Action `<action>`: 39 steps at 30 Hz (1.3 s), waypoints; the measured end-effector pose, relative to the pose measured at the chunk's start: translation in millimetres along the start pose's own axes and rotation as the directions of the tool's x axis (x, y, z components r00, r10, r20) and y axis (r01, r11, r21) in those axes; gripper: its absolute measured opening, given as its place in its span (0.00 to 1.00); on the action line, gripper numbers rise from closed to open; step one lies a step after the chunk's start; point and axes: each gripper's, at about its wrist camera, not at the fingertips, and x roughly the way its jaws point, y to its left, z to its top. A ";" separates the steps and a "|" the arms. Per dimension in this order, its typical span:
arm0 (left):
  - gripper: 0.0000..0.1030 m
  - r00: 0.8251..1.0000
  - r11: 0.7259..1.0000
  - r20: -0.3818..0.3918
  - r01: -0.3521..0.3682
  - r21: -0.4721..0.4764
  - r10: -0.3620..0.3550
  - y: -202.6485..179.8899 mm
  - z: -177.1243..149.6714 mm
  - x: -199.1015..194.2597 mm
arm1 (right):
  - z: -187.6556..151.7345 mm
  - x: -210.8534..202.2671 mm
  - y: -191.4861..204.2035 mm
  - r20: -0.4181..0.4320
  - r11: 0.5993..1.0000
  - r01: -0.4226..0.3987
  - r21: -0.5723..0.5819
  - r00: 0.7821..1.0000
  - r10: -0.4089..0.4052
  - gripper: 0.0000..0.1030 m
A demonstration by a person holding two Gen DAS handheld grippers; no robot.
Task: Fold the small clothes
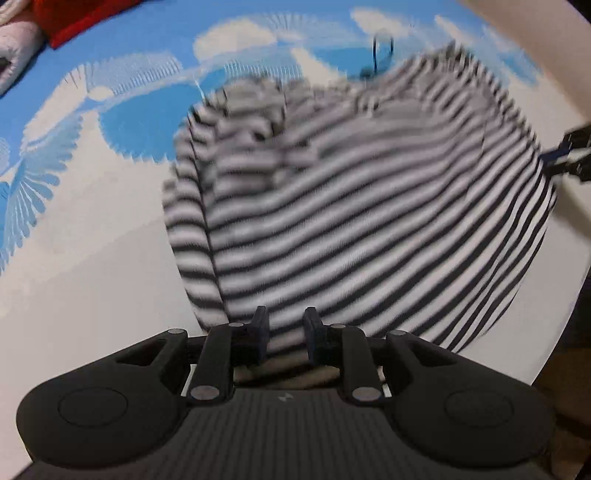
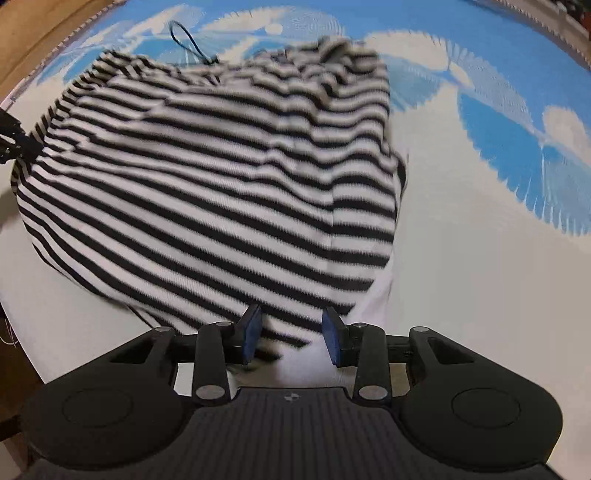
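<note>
In the left wrist view, the left hand-held gripper (image 1: 285,334) points steeply down at a black-and-white striped garment (image 1: 354,218) spread on the surface (image 1: 92,266), which wears a white cloth printed with blue patterns. Its jaws stand a little apart with a narrow gap; the near hem of the garment lies in that gap and passes under it, and the pads do not seem to press on it, though blur makes the contact hard to judge. The garment stretches from just ahead of the fingertips to well beyond them, bunched and creased at its far end. A thin dark cord loop (image 1: 382,51) lies on the cloth just past that far end. Far off to the left sit a red cloth (image 1: 81,18) and a pale rolled cloth (image 1: 18,55). At the right edge, beside the garment, the tip of the other tool (image 1: 572,155) shows

In the right wrist view, the right hand-held gripper (image 2: 291,336) also points down, jaws moderately open, blue pads (image 2: 252,334) facing each other. The garment's near edge (image 2: 229,192) reaches into the gap towards the left pad; plain white cloth shows in the rest of the gap and nothing is clamped. The garment fills the area ahead and to the left, the cord loop (image 2: 188,38) beyond it, and the other tool (image 2: 11,138) touches its left edge
</note>
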 end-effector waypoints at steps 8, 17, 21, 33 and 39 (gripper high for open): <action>0.24 0.980 0.997 0.196 -0.017 -0.077 0.032 8.0 25.7 -25.6 | 26.2 -33.2 -14.3 0.218 0.992 -0.055 0.114 0.976 0.029 0.37; 0.24 0.991 0.996 0.105 -0.074 -0.040 0.078 0.0 43.3 18.7 | 51.2 25.4 12.5 0.042 0.999 0.042 -0.023 0.998 -0.041 0.39; 0.24 0.985 0.983 0.019 -0.167 -0.077 0.169 12.4 45.9 37.1 | 61.3 25.0 12.4 0.044 0.999 0.034 -0.022 0.998 -0.033 0.39; 0.24 0.979 0.964 0.176 -0.057 -0.262 0.106 50.7 75.1 12.6 | 107.4 20.5 -8.7 0.262 0.988 0.013 0.156 0.964 -0.054 0.39; 0.45 0.970 0.976 0.236 -0.014 -0.216 0.066 28.9 93.6 18.6 | 123.9 36.8 -9.1 0.261 0.980 0.074 0.185 0.958 -0.122 0.40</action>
